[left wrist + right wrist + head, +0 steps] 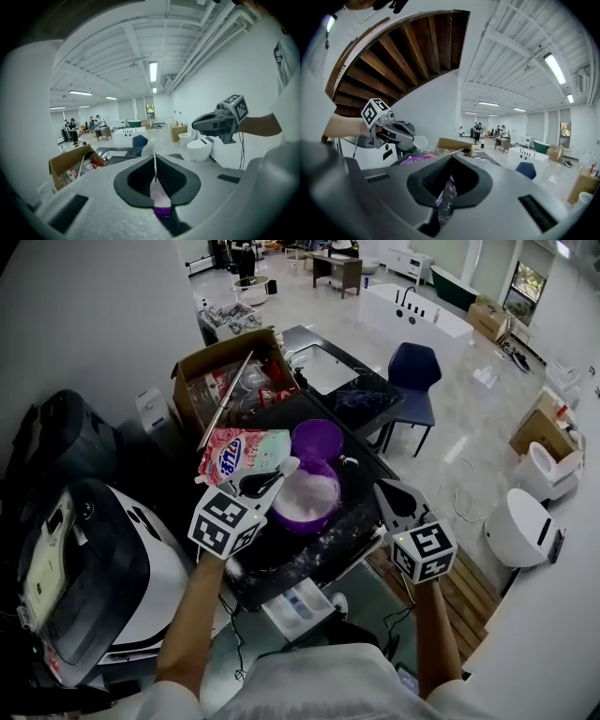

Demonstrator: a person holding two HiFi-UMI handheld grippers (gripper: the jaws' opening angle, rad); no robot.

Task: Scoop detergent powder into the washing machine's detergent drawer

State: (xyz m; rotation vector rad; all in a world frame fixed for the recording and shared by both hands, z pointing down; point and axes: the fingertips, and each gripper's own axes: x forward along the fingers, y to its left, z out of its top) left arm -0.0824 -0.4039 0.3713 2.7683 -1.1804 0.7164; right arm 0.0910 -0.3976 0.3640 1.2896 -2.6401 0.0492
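Left gripper [255,486] clamped on scoop [284,469] handle; scoop bowl sits at rim of purple tub [302,524], which holds white powder [305,495]. Right gripper [392,495] jaws slightly apart, empty, beside tub. Detergent drawer [300,607] open below counter [281,557] edge, well apart from tub. Risks: thin handle may swivel in jaws during carry, tipping powder onto counter; unsteadied tub could slide when dug into
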